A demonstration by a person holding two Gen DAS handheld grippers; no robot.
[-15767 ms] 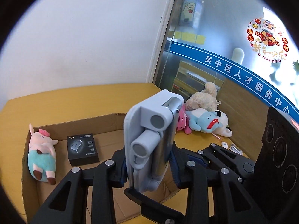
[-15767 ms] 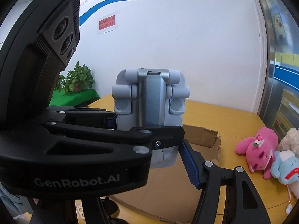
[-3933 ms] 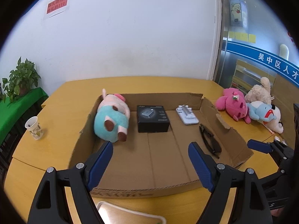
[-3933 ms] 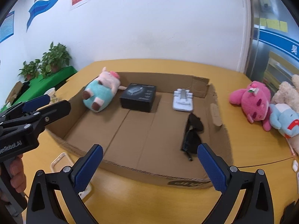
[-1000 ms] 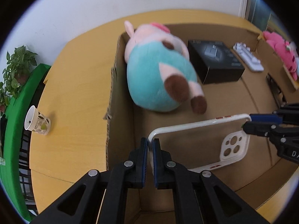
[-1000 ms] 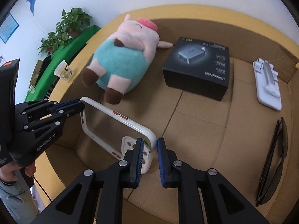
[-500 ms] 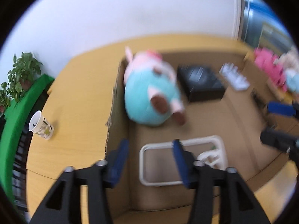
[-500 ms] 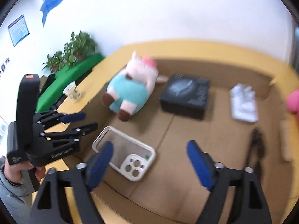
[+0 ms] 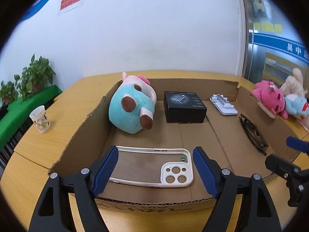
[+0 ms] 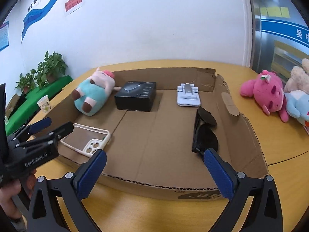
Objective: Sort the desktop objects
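A clear phone case with a white rim (image 9: pixel 154 167) lies flat in the front left corner of the cardboard box (image 9: pixel 154 203); it also shows in the right wrist view (image 10: pixel 87 137). The box also holds a teal and pink plush pig (image 9: pixel 131 109), a black carton (image 9: pixel 183 106), a white phone stand (image 9: pixel 224 105) and black sunglasses (image 10: pixel 205 133). My left gripper (image 9: pixel 154 169) is open and empty, just above and in front of the case. My right gripper (image 10: pixel 154 172) is open and empty over the box's front wall (image 10: pixel 154 183).
A paper cup (image 9: pixel 39 120) stands on the yellow table (image 9: pixel 38 145) left of the box. Pink, blue and beige plush toys (image 10: pixel 270 92) lie on the table to the right. Potted plants (image 9: pixel 29 77) stand on a green surface at far left.
Both grippers let go of the phone case, opened and drew back and up. The case now lies flat in the box's front left corner.
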